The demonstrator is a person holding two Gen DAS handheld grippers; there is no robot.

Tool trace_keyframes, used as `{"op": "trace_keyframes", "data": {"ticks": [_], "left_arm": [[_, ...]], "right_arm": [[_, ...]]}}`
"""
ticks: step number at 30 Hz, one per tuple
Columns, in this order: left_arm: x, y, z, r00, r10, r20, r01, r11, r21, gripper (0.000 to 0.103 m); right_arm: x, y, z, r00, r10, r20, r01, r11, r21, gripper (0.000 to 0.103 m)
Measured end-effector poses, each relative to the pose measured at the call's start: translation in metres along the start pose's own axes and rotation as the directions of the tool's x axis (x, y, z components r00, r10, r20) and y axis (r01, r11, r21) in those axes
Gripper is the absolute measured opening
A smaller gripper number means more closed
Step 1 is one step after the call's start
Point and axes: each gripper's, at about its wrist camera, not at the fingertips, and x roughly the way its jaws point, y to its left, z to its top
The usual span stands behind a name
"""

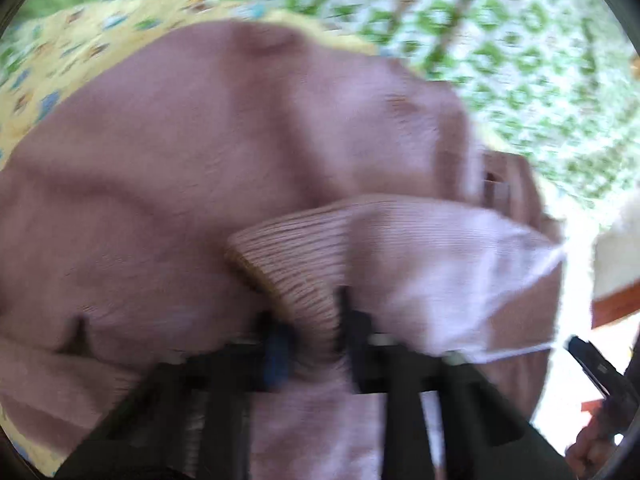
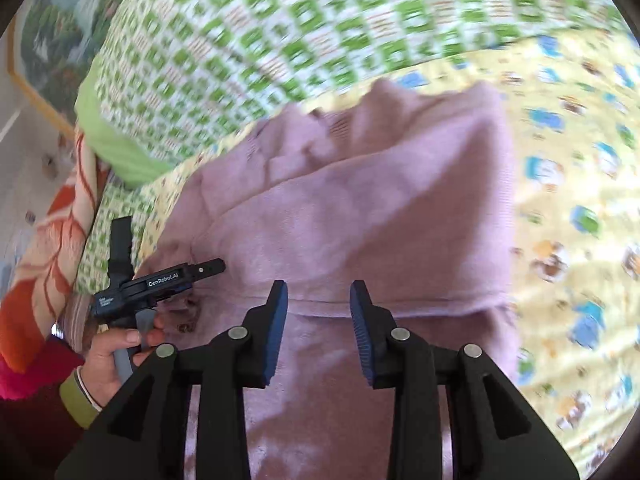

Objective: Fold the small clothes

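Note:
A small mauve-pink knit garment (image 2: 360, 208) lies spread on a yellow printed cloth (image 2: 568, 208); it fills the left wrist view (image 1: 200, 160) too. My left gripper (image 1: 316, 328) is shut on the garment's ribbed cuff (image 1: 296, 252), lifting a sleeve over the body; the view is blurred by motion. My right gripper (image 2: 319, 300) is open and empty just above the garment's lower part, over a fold line. The left gripper also shows in the right wrist view (image 2: 160, 280), at the garment's left edge, held by a hand.
A green-and-white checked blanket (image 2: 300, 20) lies behind the yellow cloth. An orange patterned cloth (image 2: 44, 248) hangs at the far left. The right gripper's tip (image 1: 592, 364) shows at the right edge of the left wrist view.

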Motion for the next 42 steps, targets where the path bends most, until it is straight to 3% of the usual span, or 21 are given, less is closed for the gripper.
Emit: {"op": "trace_keyframes", "data": {"ticks": [4,6,8,9,11,19,23,25,26,29,32,38,40,42], "left_arm": [[-0.053,0.000,0.004,0.990,-0.037,0.137,0.035,0.999,0.012,0.008],[-0.064,0.017,0.007,0.983,0.000,0.183,0.004,1.000,-0.021,0.008],[-0.058,0.044,0.004,0.987,0.059,0.151,-0.051,0.997,-0.052,0.007],[-0.057,0.054,0.001,0.989,0.046,0.140,-0.035,0.996,-0.080,0.007],[-0.063,0.072,-0.009,0.989,0.028,0.144,-0.013,0.994,-0.107,0.007],[-0.053,0.065,-0.017,0.992,0.052,0.111,-0.043,0.995,-0.088,0.007],[-0.049,0.062,-0.015,0.993,0.071,0.098,-0.065,0.996,-0.064,0.007],[-0.046,0.057,-0.012,0.993,0.069,0.092,-0.064,0.997,-0.051,0.007],[-0.045,0.053,-0.011,0.994,0.061,0.092,-0.057,0.997,-0.048,0.007],[-0.038,0.033,-0.005,0.996,0.007,0.090,-0.005,1.000,-0.019,0.007],[-0.024,0.006,-0.004,0.997,0.001,0.081,-0.005,0.999,0.049,0.007],[0.000,0.015,-0.002,0.995,0.072,0.069,-0.076,0.995,0.061,0.008],[0.002,0.023,-0.001,0.996,0.074,0.045,-0.077,0.995,0.067,0.015],[-0.007,0.029,-0.002,0.995,0.091,0.045,-0.094,0.993,0.073,0.019]], "right_arm": [[-0.019,-0.017,0.003,0.996,-0.060,0.061,0.057,0.997,0.049,0.037],[-0.026,-0.023,0.008,0.992,-0.097,0.086,0.090,0.993,0.081,0.044],[-0.032,-0.033,0.013,0.985,-0.131,0.113,0.118,0.986,0.117,0.055],[-0.032,-0.037,0.015,0.981,-0.148,0.123,0.132,0.983,0.131,0.059],[-0.032,-0.044,0.019,0.975,-0.182,0.127,0.161,0.974,0.158,0.060],[0.013,-0.064,0.048,0.969,-0.239,0.059,0.227,0.960,0.164,0.062],[0.042,-0.081,0.060,0.978,-0.208,0.016,0.201,0.958,0.206,0.062],[0.054,-0.079,0.062,0.987,-0.162,-0.021,0.163,0.970,0.183,0.041],[0.056,-0.075,0.063,0.987,-0.158,-0.042,0.162,0.976,0.145,0.012],[0.025,-0.059,0.071,0.975,-0.220,0.016,0.219,0.975,0.044,0.011],[-0.008,-0.067,0.081,0.957,-0.285,0.051,0.284,0.958,0.030,0.010],[0.015,-0.090,0.079,0.936,-0.351,-0.029,0.352,0.936,0.016,0.010],[0.025,-0.094,0.073,0.924,-0.378,-0.049,0.380,0.925,0.022,0.012],[0.026,-0.093,0.069,0.914,-0.403,-0.043,0.405,0.914,0.034,0.023]]}}
